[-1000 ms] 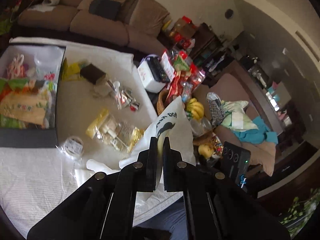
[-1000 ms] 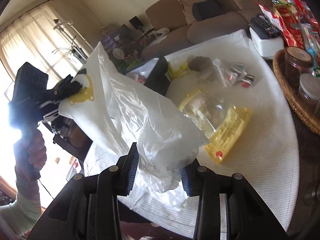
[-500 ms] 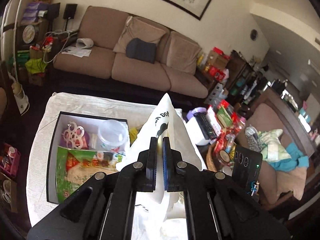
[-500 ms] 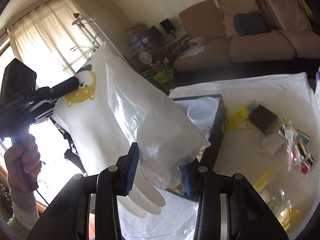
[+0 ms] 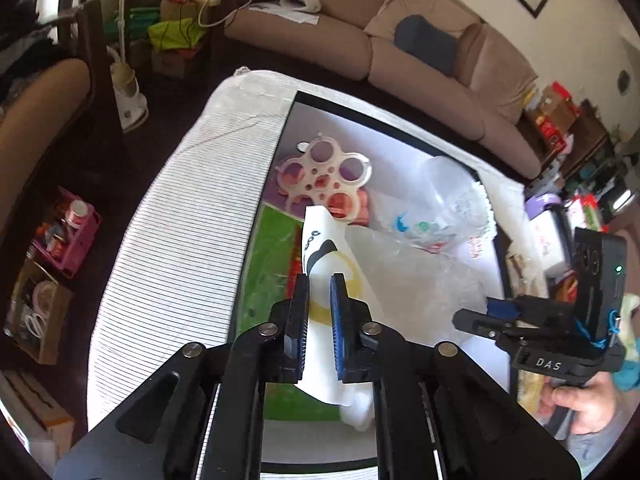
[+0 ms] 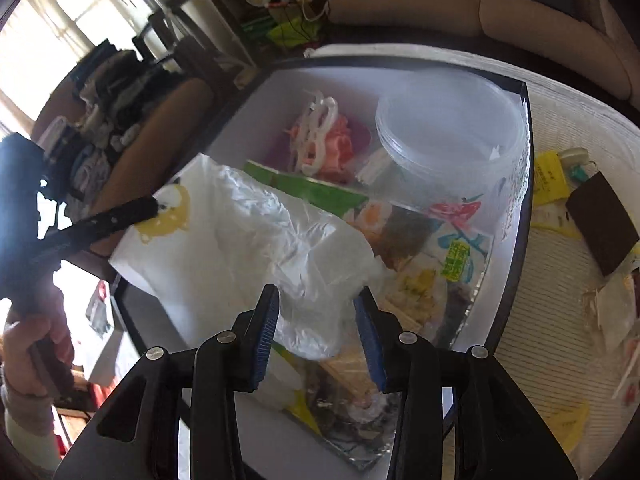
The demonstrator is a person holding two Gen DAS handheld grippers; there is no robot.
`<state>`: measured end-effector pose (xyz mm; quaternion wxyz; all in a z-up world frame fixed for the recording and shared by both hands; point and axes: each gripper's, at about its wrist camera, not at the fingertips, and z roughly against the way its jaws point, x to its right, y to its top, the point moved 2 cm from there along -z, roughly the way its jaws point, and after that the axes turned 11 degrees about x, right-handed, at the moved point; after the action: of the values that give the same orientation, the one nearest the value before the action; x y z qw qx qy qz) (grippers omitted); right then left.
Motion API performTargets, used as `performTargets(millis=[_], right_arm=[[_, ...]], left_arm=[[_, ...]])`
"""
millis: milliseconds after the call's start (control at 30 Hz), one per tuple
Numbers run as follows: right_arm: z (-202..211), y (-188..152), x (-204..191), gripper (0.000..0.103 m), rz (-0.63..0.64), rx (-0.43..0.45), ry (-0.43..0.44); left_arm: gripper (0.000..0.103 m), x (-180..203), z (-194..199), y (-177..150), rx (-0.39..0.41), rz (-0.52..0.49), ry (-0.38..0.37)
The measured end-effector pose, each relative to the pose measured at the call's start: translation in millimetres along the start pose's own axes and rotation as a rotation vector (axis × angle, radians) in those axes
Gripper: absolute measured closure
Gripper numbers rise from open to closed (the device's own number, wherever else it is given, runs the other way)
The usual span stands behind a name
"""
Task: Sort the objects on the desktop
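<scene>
On the far left of the left wrist view, a pink crate [image 5: 66, 232] of small jars sits on the dark floor, well apart from the desk [image 5: 188, 216], which is covered with a white striped cloth. On the desk lies a shallow box [image 5: 280, 148] with a dark rim and a pale inside. In it, from left to right, are a green food packet [image 5: 272, 264], a pink and white ring-shaped plastic piece [image 5: 324, 176] and a clear round tub [image 5: 452, 184].

A white plastic bag [image 5: 340, 280] with a yellow and black cartoon print hangs over the box. The left gripper [image 5: 319, 312] has its fingers a little apart, with the printed edge of the bag between them; whether the pads press the bag cannot be told from this view. In the right wrist view, the same gripper's tip [image 6: 144, 208] meets the bag at the yellow print.

The right gripper [image 6: 320, 320] has its fingers spread wide, one on each side of the crumpled lower end of the bag [image 6: 256, 248]; the left finger [image 6: 266, 324] touches the plastic, while the right finger sits just beside it. Under the bag lie more snack packets [image 6: 420, 264].

Right of the box, on the striped cloth, are a yellow sachet [image 6: 550, 178] and a dark brown square pad [image 6: 604, 228]. A brown sofa [image 5: 400, 40] stands beyond the desk.
</scene>
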<state>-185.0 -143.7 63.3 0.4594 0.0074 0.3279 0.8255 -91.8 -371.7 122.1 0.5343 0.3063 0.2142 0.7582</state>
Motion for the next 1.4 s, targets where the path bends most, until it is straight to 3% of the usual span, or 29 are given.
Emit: performTargets(millis=[67,167,267,400,533,667,767,833,967,1000,1100,1400], right_arm=[[-1,0,0,0.064,0.049,-0.027,-0.049],[14,0,-5,0.05,0.122,0.024,-0.144],[32,-2,-9,0.049,0.134,0.066,-0.117],[59,-11,-12,0.049,0.093,0.117,-0.052],[99,-36,-11,0.043,0.075,0.172,0.0],[153,-74,6,0.034,0.029,0.226,0.038],[183,-103,24,0.029,-0.007,0.248,0.021],[200,-123,34,0.021,-0.021,0.257,-0.007],[221,-164,57,0.009,-0.082,0.248,-0.034],[224,-175,62,0.0,-0.095,0.243,-0.05],[232,-206,74,0.0,-0.121,0.233,-0.098],[243,-300,109,0.0,-0.287,0.219,-0.101]], left_arm=[[0.082,6,4,1,0.013,-0.047,0.04],[0.075,18,17,3,0.036,-0.083,0.026],[0.063,33,16,2,-0.018,-0.115,-0.061],[0.064,54,-18,-21,-0.142,-0.19,-0.017],[0.063,68,-4,-40,-0.083,-0.185,-0.062],[0.02,95,34,-65,-0.027,-0.221,-0.139],[0.01,117,62,-84,-0.006,-0.235,-0.178],[0.001,132,79,-96,0.003,-0.241,-0.199],[0.0,165,99,-137,-0.023,-0.249,-0.258],[0.0,173,100,-148,-0.038,-0.255,-0.268],[0.0,191,97,-185,-0.091,-0.247,-0.278],[0.0,209,62,-278,-0.226,-0.217,-0.223]])
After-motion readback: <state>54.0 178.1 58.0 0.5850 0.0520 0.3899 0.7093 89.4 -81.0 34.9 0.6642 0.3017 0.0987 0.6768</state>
